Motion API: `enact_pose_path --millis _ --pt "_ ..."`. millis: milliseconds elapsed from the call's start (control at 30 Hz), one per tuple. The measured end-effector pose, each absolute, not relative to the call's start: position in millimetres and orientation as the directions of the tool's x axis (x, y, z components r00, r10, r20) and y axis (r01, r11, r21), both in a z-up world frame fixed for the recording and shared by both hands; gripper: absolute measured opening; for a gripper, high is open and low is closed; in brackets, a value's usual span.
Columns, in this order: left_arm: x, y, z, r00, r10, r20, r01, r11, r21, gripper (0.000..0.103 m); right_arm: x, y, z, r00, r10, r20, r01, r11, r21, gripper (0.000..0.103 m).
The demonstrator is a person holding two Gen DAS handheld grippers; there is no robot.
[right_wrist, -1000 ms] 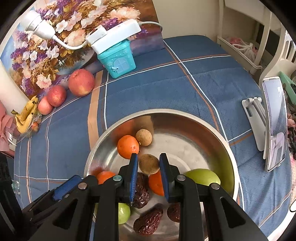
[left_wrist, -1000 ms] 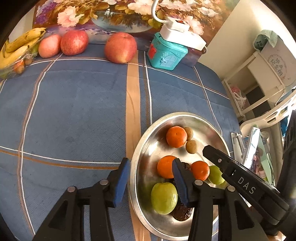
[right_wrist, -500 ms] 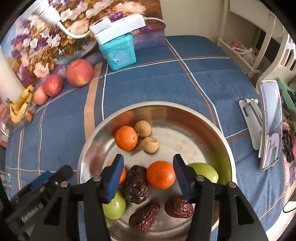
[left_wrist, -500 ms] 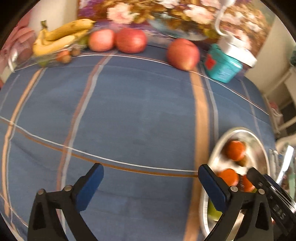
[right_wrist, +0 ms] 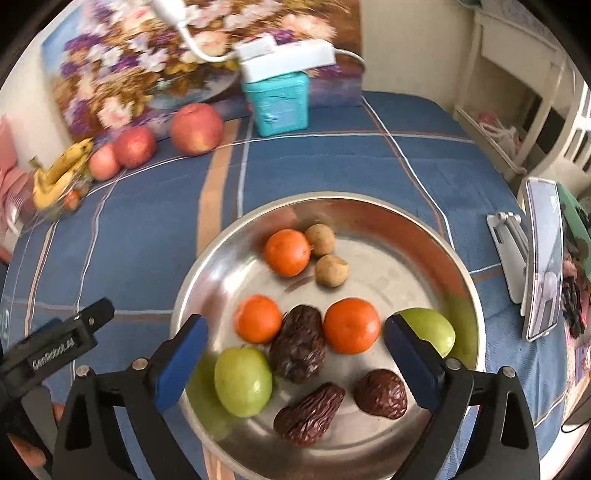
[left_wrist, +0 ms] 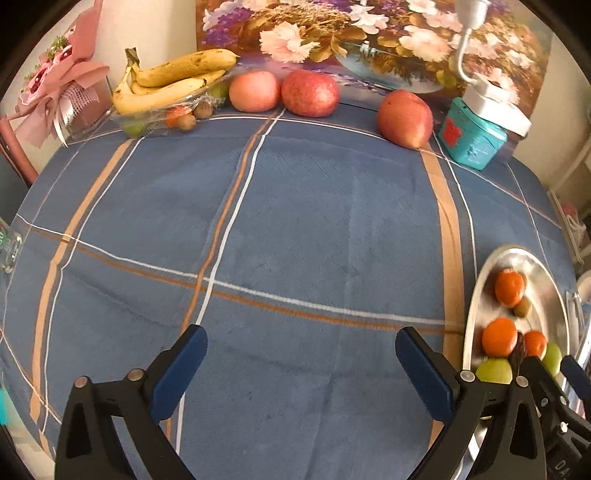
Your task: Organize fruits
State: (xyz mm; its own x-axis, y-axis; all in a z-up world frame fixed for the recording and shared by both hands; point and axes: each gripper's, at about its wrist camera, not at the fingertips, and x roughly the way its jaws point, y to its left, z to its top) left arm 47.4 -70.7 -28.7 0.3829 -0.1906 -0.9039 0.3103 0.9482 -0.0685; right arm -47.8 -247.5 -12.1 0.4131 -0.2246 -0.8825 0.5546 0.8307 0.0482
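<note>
A steel plate (right_wrist: 373,206) holds three oranges (right_wrist: 287,252), two green fruits (right_wrist: 243,380), three dark dates (right_wrist: 298,342) and two small brown fruits (right_wrist: 331,270). My right gripper (right_wrist: 293,343) is open and empty above the plate's near half. My left gripper (left_wrist: 301,354) is open and empty over the bare blue cloth, left of the plate (left_wrist: 480,291). Three red apples (left_wrist: 404,118) and a clear tray with bananas (left_wrist: 173,79) lie at the table's far edge.
A teal box (left_wrist: 474,138) with a white power strip stands at the back right before a flower painting (left_wrist: 332,33). A phone on a stand (right_wrist: 541,258) is right of the plate. A pink bouquet (left_wrist: 55,85) sits at the far left.
My right gripper opened, let go of a small brown fruit into the plate and pulled back. My left gripper opened wide and swung left, away from the plate.
</note>
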Motion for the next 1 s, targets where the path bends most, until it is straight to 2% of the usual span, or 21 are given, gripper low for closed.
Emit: enact_pose_path --millis 267,600,1000 --pt "24.6 -48.3 -9.9 0.438 -0.147 -0.887 0.276 0.961 -0.023 0.103 -70.0 -227.8 -6.3 0.461 -0.218 -0.860 0.529 0.846 0.070 0.096" --pt "-3.4 -25.8 -3.2 0.484 -0.013 -0.875 0.221 0.969 0.107 0.103 -101.1 -221.9 -9.1 0.456 -0.216 -0.863 0.559 0.825 0.089 0.096" --pt "-28.6 -22.5 2.4 0.498 0.007 -0.867 0.285 0.943 0.171 0.103 -117.2 -211.2 -11.6 0.438 -0.223 -0.871 0.552 0.832 0.064 0.096"
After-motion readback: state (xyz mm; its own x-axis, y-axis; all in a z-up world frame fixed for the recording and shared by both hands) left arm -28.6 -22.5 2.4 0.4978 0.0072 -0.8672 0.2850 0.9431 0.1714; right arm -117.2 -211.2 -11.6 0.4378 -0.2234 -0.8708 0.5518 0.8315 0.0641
